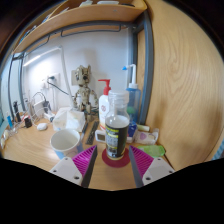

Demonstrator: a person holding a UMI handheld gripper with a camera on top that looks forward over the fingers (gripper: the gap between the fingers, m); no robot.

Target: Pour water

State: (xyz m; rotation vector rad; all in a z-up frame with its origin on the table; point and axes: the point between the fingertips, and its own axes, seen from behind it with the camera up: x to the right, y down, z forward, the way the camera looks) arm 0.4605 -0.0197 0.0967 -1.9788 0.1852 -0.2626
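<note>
A dark bottle (117, 136) with a pale label stands upright on a round dark-red coaster (116, 158) on the wooden counter (40, 158). It sits between my gripper's (111, 161) two pink-padded fingers (82, 159), toward their tips, with a gap at either side. The fingers are spread wide and the gripper is open. To the left of the bottle, just beyond the left finger, stands a white mug (67, 143).
Behind the bottle are a white spray bottle with a red nozzle (108, 104), a blue-topped bottle (131, 92) and small boxes. A wooden figure (83, 88) and a sink tap (42, 104) stand further left. A wooden cabinet wall (185, 80) rises on the right.
</note>
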